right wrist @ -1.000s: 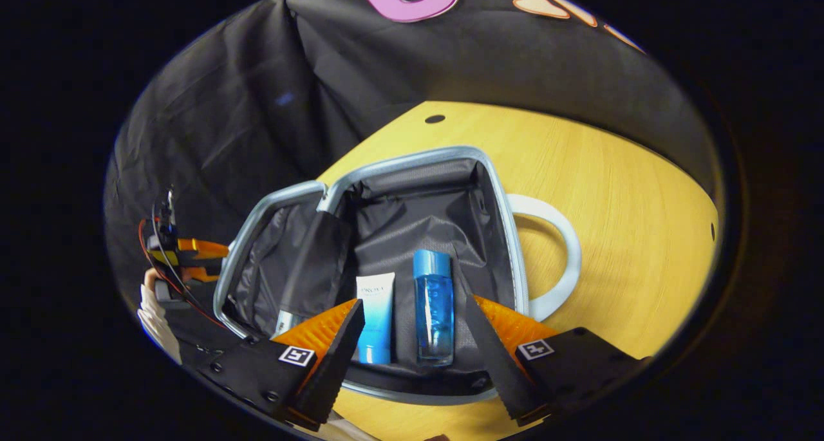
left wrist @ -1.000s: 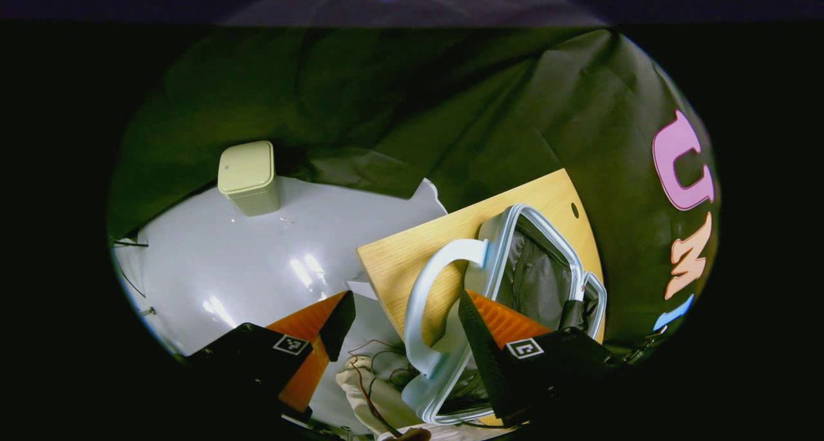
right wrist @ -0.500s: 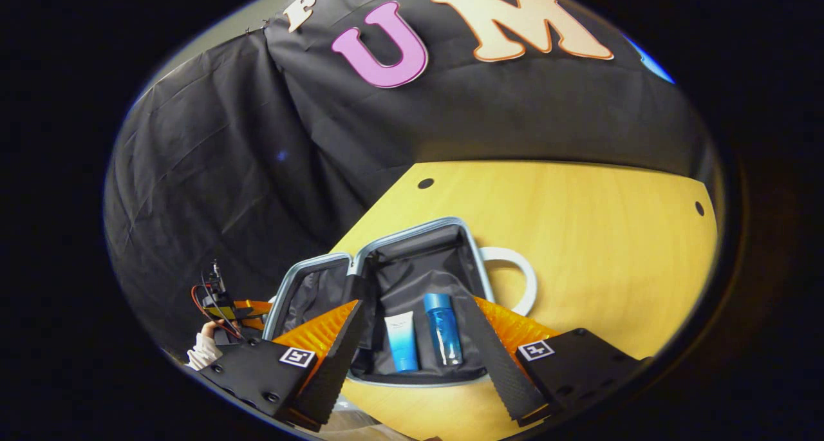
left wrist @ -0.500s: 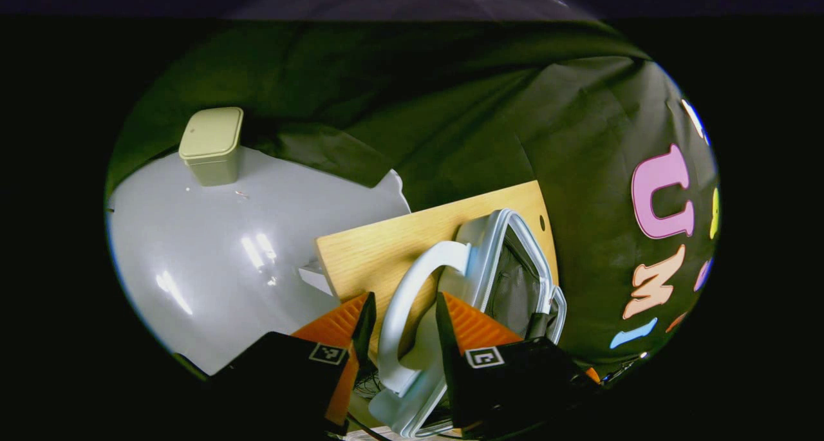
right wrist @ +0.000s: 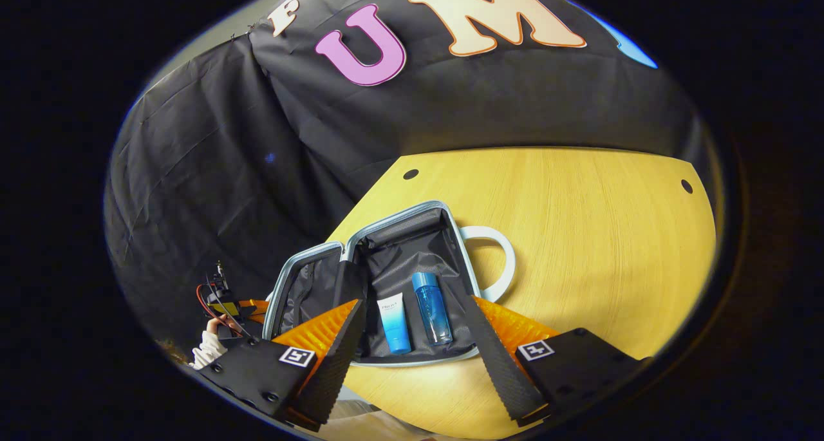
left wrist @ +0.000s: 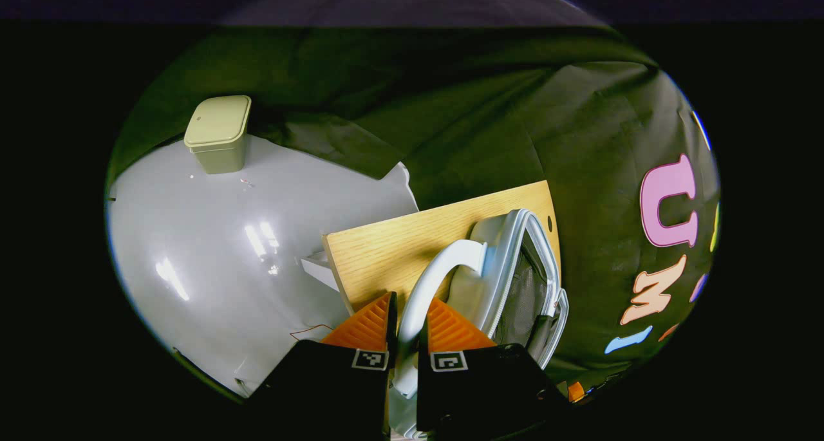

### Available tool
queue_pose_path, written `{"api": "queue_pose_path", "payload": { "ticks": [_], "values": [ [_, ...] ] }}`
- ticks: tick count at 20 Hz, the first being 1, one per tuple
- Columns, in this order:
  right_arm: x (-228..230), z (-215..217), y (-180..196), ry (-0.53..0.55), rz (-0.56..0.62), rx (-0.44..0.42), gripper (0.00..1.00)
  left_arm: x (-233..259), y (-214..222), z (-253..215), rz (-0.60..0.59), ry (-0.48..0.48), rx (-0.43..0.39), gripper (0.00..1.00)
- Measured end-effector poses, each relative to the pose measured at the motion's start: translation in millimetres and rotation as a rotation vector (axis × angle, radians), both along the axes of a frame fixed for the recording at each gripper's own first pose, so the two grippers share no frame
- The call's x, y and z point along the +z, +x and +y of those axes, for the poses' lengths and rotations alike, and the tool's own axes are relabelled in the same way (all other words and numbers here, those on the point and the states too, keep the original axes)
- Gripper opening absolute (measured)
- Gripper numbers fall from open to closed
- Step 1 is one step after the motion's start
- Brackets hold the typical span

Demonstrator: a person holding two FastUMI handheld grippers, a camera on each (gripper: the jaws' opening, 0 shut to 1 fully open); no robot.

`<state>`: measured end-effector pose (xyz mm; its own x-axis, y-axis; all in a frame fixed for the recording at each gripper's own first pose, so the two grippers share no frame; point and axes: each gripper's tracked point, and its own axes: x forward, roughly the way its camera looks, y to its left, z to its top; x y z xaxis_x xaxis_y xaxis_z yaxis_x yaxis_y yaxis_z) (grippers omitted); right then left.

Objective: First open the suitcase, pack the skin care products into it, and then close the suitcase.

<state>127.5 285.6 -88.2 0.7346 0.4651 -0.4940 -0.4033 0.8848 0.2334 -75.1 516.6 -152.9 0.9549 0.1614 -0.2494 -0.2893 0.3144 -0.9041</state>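
With the suitcase open and tube and bottle inside, your left gripper pinches the lid handle, your right gripper gapes empty; closing remains.

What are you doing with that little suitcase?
A person is packing skin care things into a small pale blue suitcase that lies open on a round wooden table. A blue and white tube and a clear blue bottle already lie side by side in its dark lining. The right tool is open above them, holding nothing. The left tool is shut on the white loop handle of the lid half, probably ready to swing it closed.
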Motion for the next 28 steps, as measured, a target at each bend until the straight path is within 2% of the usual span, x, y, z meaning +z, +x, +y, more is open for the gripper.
{"api": "queue_pose_path", "payload": {
  "ticks": [1,6,7,8,9,13,17,21,25,28],
  "values": [
    [1.5,1.4,-0.2,0.007,-0.006,0.001,0.98,1.6,1.0,-2.6,0.008,0.008,-0.005,0.09],
    [3.4,3.6,-3.9,0.014,-0.030,0.010,0.98,32.7,-14.9,-12.4,0.044,0.070,0.003,0.08],
    [4.1,2.7,-5.0,0.016,-0.036,0.010,0.98,46.3,-21.5,-16.7,0.039,0.084,0.007,0.08],
    [5.4,1.1,-7.3,0.018,-0.043,0.005,0.94,61.4,-28.9,-21.3,0.027,0.099,0.013,0.08],
    [5.7,-2.5,-8.1,0.024,-0.047,-0.001,0.98,78.6,-35.4,-28.4,0.011,0.115,0.016,0.08],
    [-1.7,-17.5,-17.5,0.065,-0.041,-0.037,0.98,154.7,-52.7,-59.1,-0.083,0.199,0.004,0.08],
    [-3.3,-42.7,-22.0,0.079,-0.061,-0.083,0.98,217.4,-48.5,-101.2,-0.121,0.321,-0.052,0.08],
    [-8.4,-76.8,-26.5,0.043,-0.074,-0.130,0.98,273.9,-32.6,-151.8,-0.166,0.409,-0.102,0.08],
    [-5.6,-110.8,-32.3,0.035,-0.091,-0.177,0.98,320.4,-1.0,-224.2,-0.212,0.499,-0.227,0.08],
    [0.5,-143.5,-35.2,0.041,-0.106,-0.213,0.98,340.3,39.6,-280.2,-0.225,0.558,-0.331,0.08]
  ]
}}
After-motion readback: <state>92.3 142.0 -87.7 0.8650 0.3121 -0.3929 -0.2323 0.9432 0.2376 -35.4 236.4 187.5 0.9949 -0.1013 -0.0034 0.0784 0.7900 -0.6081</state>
